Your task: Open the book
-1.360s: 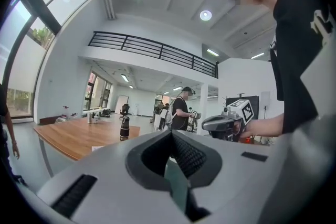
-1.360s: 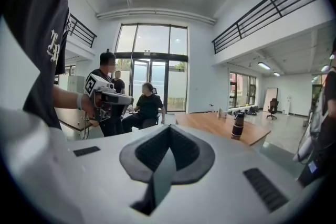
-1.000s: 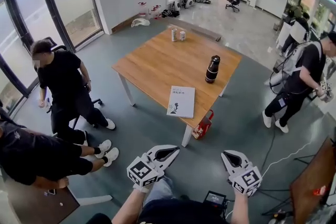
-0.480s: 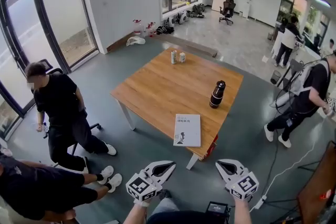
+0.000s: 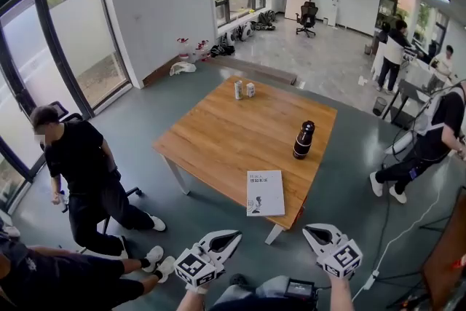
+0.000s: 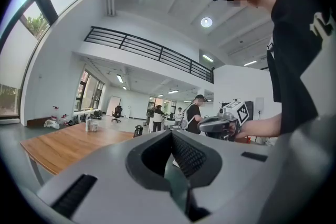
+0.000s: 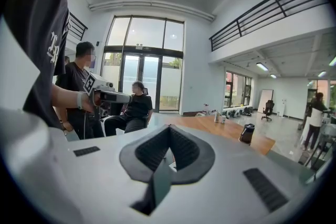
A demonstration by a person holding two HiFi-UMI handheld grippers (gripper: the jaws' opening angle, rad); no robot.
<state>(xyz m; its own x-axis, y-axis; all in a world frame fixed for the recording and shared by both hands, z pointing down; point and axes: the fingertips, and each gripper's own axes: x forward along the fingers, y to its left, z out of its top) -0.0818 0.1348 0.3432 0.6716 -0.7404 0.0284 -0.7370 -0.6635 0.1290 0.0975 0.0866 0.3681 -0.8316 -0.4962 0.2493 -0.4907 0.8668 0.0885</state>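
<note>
Nearer now, the closed, empty left tool and right tool face the wooden table bearing a shut book.

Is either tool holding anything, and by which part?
Nothing. The left tool and right tool are both shut and empty; the book lies closed on the table.
</note>
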